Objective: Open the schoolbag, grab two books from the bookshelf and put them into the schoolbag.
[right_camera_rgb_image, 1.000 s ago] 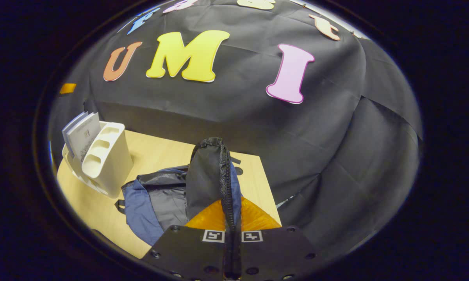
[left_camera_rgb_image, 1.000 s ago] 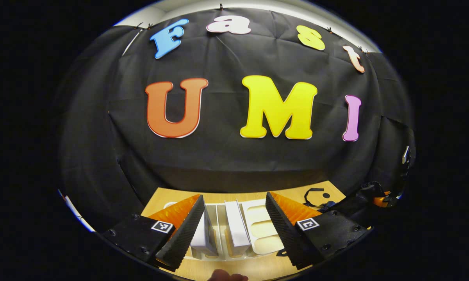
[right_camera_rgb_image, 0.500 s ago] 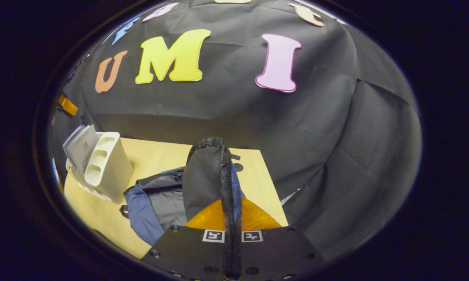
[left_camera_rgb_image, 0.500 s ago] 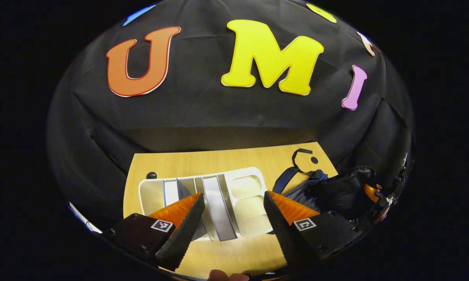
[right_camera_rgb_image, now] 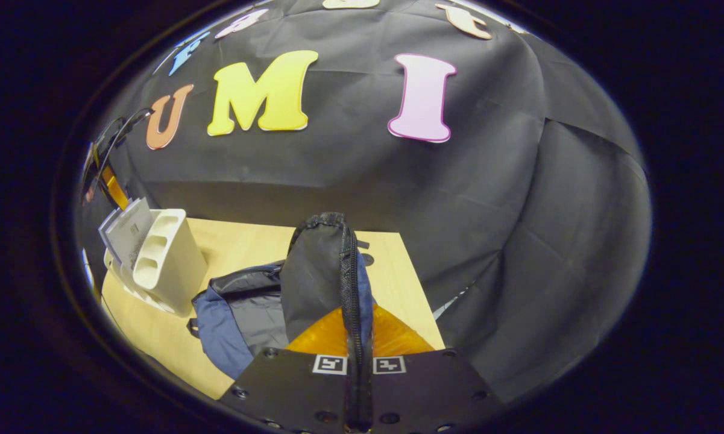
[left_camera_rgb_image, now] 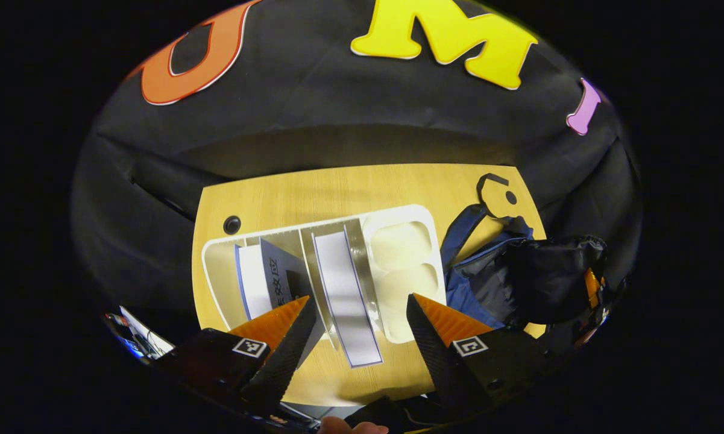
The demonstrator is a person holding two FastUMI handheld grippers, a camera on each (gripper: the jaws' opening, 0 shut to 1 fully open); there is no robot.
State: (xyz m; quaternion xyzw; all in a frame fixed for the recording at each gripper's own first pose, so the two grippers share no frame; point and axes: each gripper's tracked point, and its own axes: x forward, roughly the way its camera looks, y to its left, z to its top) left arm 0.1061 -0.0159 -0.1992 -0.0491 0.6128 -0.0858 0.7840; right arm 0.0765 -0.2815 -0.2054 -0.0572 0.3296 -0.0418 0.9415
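In the left gripper view, the left tool (left_camera_rgb_image: 354, 310) is hanging over the worktop (left_camera_rgb_image: 337, 193) with its fingers spread wide and gripping nothing. Between and just past the fingers, a book (left_camera_rgb_image: 345, 295) is standing in the middle slot of the white bookshelf (left_camera_rgb_image: 419, 216), its top edge facing the camera. A second book (left_camera_rgb_image: 254, 283) is leaning in the slot beside it, partly behind one finger. Beyond the shelf's two shallow end pockets, the schoolbag (left_camera_rgb_image: 485, 277) is lying on the worktop, touching the shelf's end.

In the right gripper view, the right tool (right_camera_rgb_image: 357, 337) is pinching shut on the bag's zipper edge, holding a flap of the schoolbag (right_camera_rgb_image: 319, 271) upright, so the bag's grey lining is showing open. Farther off, the bookshelf (right_camera_rgb_image: 169, 265) is standing near the bag with the books (right_camera_rgb_image: 126, 232) sticking up from it. Past it, at the view's edge, the other tool (right_camera_rgb_image: 111, 181) is showing in part.
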